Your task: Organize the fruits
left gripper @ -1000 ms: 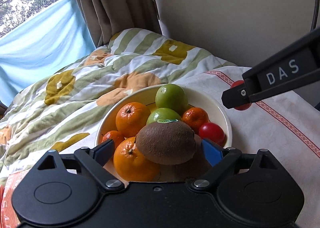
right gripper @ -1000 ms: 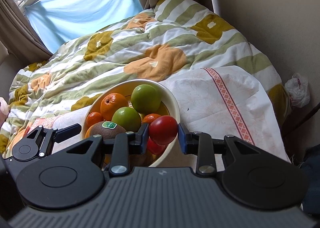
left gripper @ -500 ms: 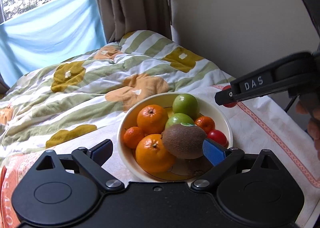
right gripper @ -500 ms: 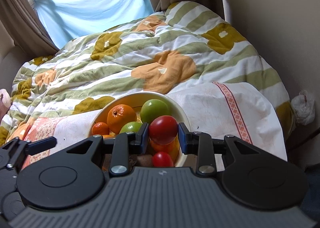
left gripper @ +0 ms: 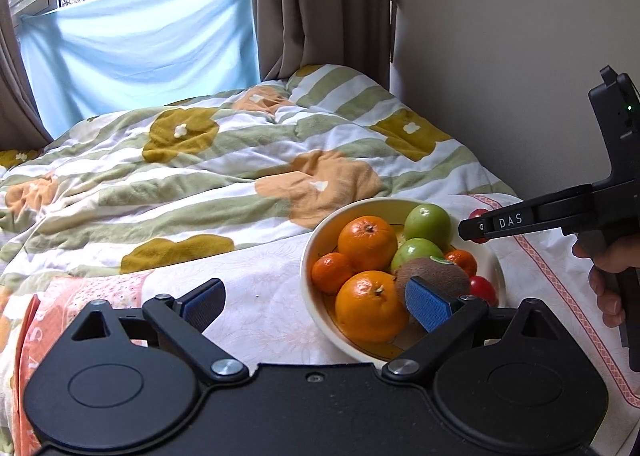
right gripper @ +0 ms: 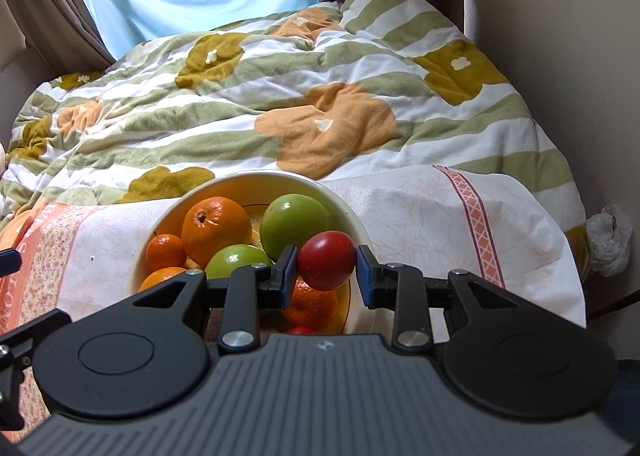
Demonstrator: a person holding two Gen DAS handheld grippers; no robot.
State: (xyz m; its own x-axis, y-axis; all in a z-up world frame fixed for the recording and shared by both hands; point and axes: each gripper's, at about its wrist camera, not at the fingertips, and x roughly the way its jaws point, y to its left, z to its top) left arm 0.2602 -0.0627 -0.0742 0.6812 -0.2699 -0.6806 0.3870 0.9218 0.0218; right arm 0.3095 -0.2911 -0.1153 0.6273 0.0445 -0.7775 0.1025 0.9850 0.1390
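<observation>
Your left gripper [left gripper: 314, 306] has pulled back and away from the bowl [left gripper: 310, 256]. A second ago its fingers framed the kiwi [left gripper: 436, 276] close up; now they stand wide apart with nothing between them, the left one over the white cloth [left gripper: 260, 276] and the right one in front of the kiwi. The kiwi lies in the bowl against a big orange [left gripper: 370, 312], so that drop looks finished.

Your right gripper [right gripper: 326, 268] has a different job in hand. Its fingers are clamped on a red fruit [right gripper: 327, 266], pads on both sides, and you've carried it up from low at the bowl's near rim to above the near right part of the bowl. From the left camera the same fruit [left gripper: 478, 215] peeks out behind the finger, hanging by the bowl's far right rim beside the upper green apple [left gripper: 426, 219].

The bowl sits on the cloth at the foot end of the bed, toward its right edge, near the wall. Inside there are two big oranges, two small ones [left gripper: 331, 272], two green apples and another small red fruit [left gripper: 483, 288] at the right rim.

With the left hand out of the way, I'd judge you have room to lower the red fruit. The open pocket looks to be on the right, by its red twin. The pile is crowded, so it could roll if you let go too high.
</observation>
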